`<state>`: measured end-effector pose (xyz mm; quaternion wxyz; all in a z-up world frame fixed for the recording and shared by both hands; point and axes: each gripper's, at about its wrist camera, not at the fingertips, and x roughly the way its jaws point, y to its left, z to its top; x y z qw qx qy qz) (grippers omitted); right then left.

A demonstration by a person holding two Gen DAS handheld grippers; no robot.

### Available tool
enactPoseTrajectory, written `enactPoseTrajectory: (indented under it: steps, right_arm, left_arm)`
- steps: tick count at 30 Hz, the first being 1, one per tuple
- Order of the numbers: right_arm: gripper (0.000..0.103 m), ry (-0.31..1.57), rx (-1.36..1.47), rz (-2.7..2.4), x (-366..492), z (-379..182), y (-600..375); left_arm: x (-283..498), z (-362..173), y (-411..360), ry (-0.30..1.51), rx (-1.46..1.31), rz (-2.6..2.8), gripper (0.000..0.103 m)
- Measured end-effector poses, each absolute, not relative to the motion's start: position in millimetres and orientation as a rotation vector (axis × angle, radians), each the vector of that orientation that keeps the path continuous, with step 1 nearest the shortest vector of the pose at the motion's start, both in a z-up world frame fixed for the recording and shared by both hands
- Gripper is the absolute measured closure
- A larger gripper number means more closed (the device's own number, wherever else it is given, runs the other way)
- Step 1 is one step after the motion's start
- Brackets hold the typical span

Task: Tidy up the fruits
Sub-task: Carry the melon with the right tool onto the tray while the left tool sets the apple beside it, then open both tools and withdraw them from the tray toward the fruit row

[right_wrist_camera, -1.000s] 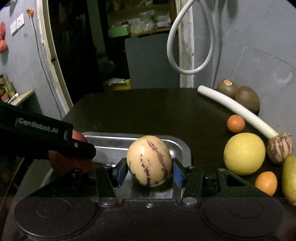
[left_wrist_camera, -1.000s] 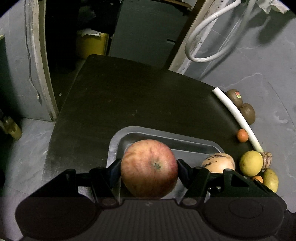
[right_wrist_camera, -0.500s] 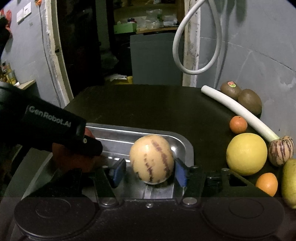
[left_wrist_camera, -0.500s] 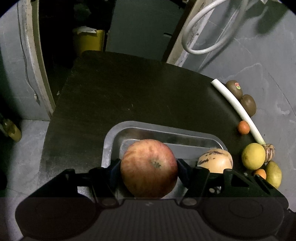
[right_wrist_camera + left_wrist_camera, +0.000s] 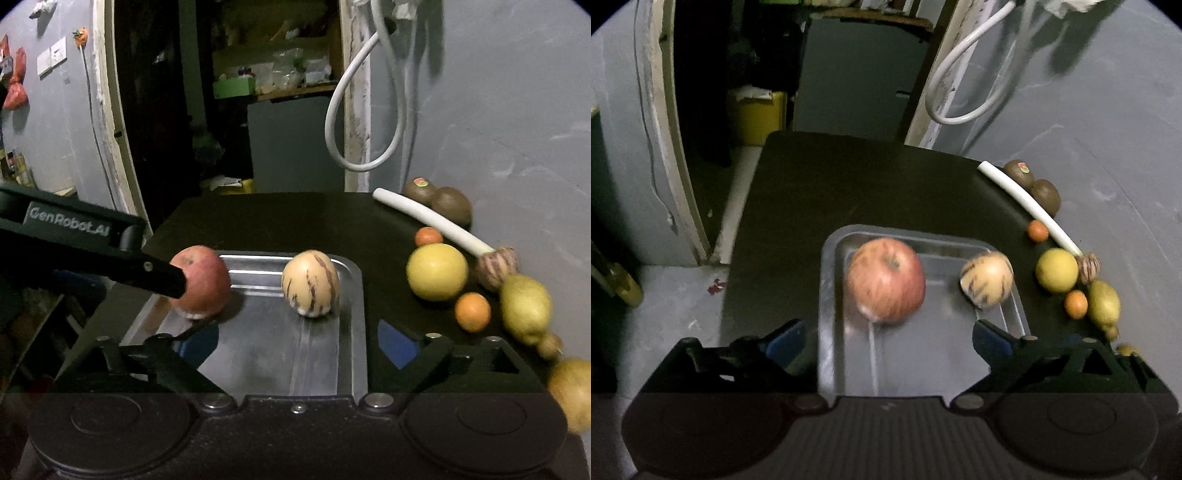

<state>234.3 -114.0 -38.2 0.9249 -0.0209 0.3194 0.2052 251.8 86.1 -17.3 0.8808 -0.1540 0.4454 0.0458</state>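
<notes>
Apple (image 5: 885, 280) and striped melon (image 5: 310, 283) sit in the steel tray (image 5: 352, 332), probably settled despite blur. Both hand-held grippers (image 5: 888, 338) (image 5: 299, 345), jaws apart, should withdraw straight toward 6 o'clock, avoiding nudges.

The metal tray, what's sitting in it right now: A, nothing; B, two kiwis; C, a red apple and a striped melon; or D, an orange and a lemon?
C: the red apple and the striped melon both rest inside the metal tray, while the other fruits lie on the dark table to its right.
</notes>
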Motion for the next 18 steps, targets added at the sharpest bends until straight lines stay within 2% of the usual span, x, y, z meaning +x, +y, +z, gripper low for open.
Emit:
enactPoseTrajectory:
  steps: [18]
  right_arm:
    - [0.001, 0.726, -0.008, 0.243, 86, -40, -172]
  left_arm:
    - [133, -17, 47, 0.955, -0.098, -0.035, 0.001]
